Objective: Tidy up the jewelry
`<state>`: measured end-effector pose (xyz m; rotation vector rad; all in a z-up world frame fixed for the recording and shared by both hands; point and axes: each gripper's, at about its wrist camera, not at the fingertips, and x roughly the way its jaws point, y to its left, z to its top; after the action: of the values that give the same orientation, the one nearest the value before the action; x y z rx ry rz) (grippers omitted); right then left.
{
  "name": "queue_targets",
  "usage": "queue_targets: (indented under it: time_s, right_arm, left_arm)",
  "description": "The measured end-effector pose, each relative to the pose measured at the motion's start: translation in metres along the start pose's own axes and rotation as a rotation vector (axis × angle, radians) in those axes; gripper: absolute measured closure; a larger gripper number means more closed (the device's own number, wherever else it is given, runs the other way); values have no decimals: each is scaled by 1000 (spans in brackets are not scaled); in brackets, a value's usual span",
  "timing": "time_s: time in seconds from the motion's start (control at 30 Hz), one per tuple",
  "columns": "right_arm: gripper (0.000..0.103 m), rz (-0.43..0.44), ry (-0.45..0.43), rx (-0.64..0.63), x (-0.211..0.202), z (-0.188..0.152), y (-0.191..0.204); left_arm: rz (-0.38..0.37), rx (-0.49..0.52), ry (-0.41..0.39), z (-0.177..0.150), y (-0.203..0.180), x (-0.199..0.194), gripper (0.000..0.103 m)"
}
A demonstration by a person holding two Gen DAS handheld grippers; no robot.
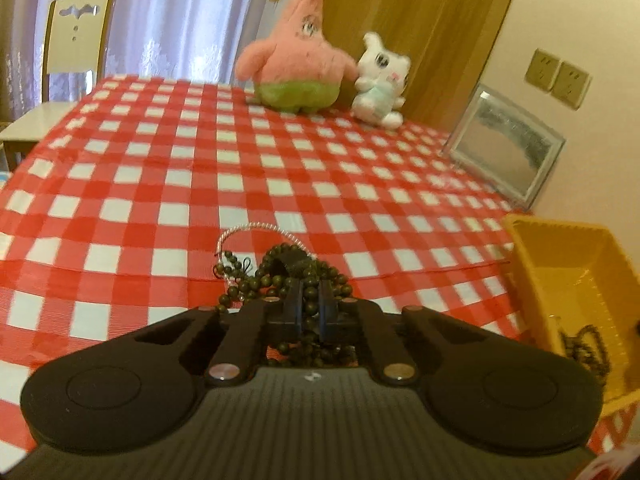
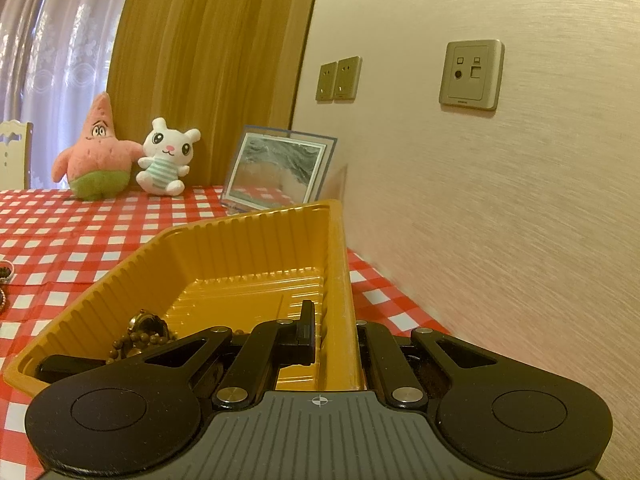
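Right now the left gripper has its fingers nearly together, clamped on a tangle of dark wooden bead strands that bunch up around and between the pads; more beads hang below the fingers. A thin clear-beaded bracelet loops up from the same cluster, over the red-and-white checked tablecloth. Whether the bundle still touches the cloth cannot be told from the left wrist view.

Off to that gripper's right sits the yellow plastic tray, with another dark beaded piece already lying in it.

The right gripper is pinched shut on the tray's right-hand wall, one finger inside the tray and the other outside, hidden behind the rim. In the right wrist view the tray holds a brown bead string with a dark round pendant near its front-left corner.

At the far end of the table stand a pink starfish plush and a white bunny plush, touching each other, with a framed picture leaning against the wall beside them
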<state>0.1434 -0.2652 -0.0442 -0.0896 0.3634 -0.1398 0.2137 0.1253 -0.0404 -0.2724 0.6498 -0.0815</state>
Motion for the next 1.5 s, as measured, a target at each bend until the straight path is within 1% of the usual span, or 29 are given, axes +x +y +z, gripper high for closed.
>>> queue_targets:
  time_s: [0.33,0.47,0.53,0.67,0.83,0.97,1.17,1.33,1.5]
  right_arm:
    - [98,0,-2,8,0,-1,-1]
    - [98,2,-3,10,1,-1,-1]
    - [98,2,-3,10,1,-1,-1]
    - [98,2,-4,11,1,-1,-1]
    - [98,4,-7,13,0,-1,0]
    - [98,5,-3,16,0,-2,0]
    - [98,6,-5,14,0,0,1]
    - [98,6,-5,14,0,-1,0]
    - [98,7,-6,13,0,-1,1]
  left_arm:
    - [-58,10,-124,-1,-6,-103,97]
    - [-62,19,-176,1,-10,-142,97]
    - [-66,14,-197,6,-9,-156,97]
    - [-63,37,-249,28,-10,-173,97]
    - [-34,85,-281,67,-13,-174,97]
    - [-30,127,-331,95,-22,-185,97]
    - [-61,191,-394,134,-45,-206,97]
    - [-88,251,-483,166,-71,-233,97]
    - [-102,287,-552,193,-92,-255,97]
